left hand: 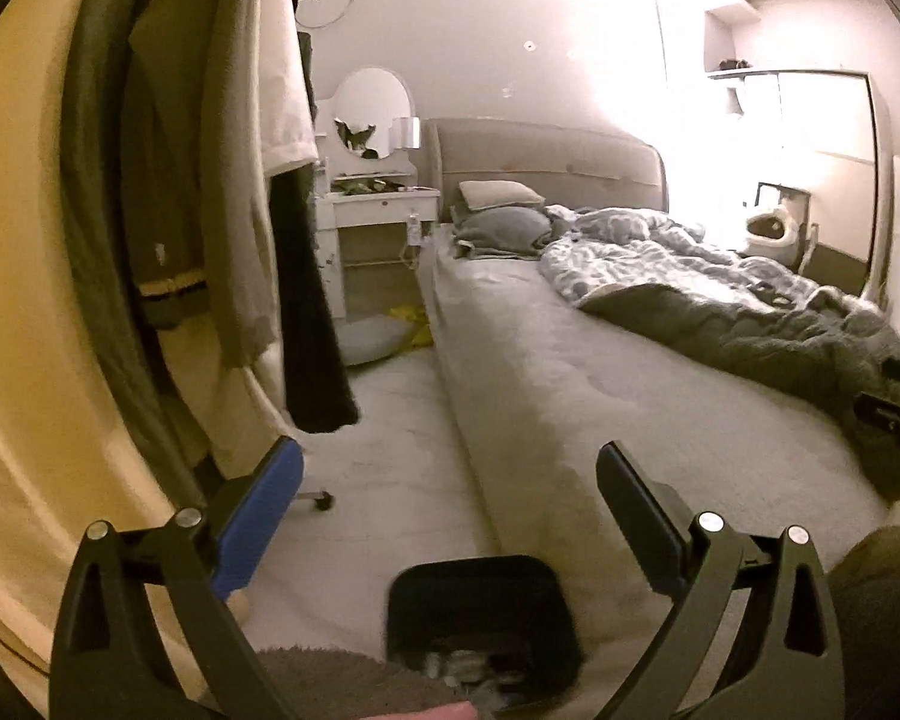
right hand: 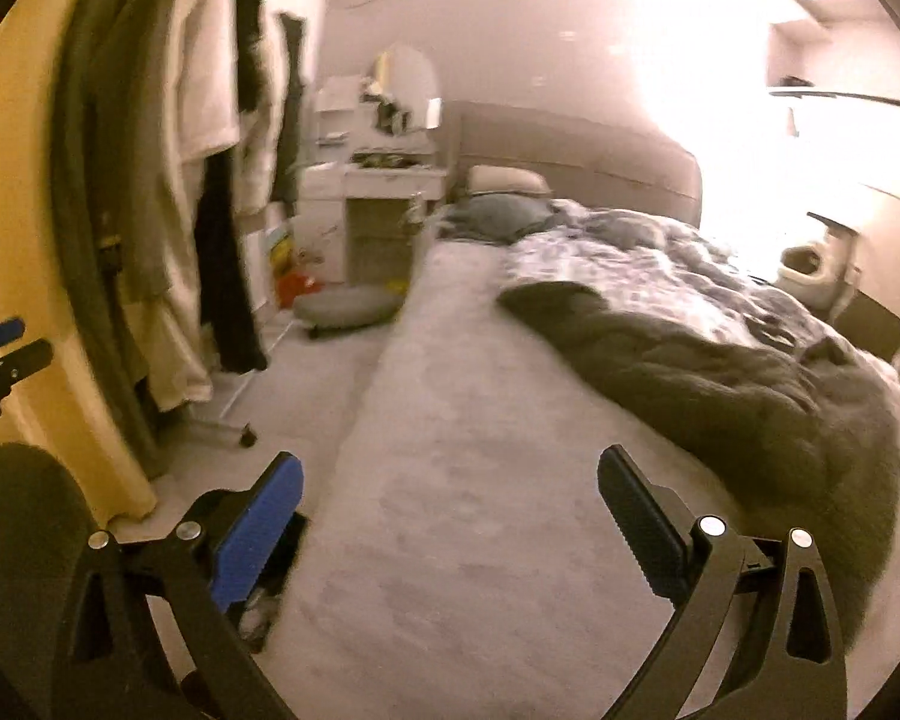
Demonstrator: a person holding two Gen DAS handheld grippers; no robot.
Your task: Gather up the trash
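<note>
The left gripper has its jaws spread wide with nothing between them; one finger carries a blue pad and the other a dark ribbed one. Just below the gap, at the bottom centre of the left wrist view, sits a black trash bin on the pale floor, touching the foot corner of the bed; some light crumpled scraps show at its lower edge, too blurred to identify.

The right gripper is likewise wide open and holds nothing, hovering over the grey sheet of the bed. In the right wrist view the same bin peeks out at the lower left, partly hidden behind the blue finger, beside the mattress edge.

Further out, a dark quilted blanket lies rumpled across the right half of the mattress, with a patterned duvet beyond it towards the headboard. Stacked pillows rest against the padded headboard in the middle of the frame. To their left stands a white dressing table with an oval mirror above it, and a grey floor cushion lies below it. Hanging clothes fill the upper left of both views, on a rack whose wheel rests on the floor. At the far right edge of the left wrist view part of the other gripper appears.
</note>
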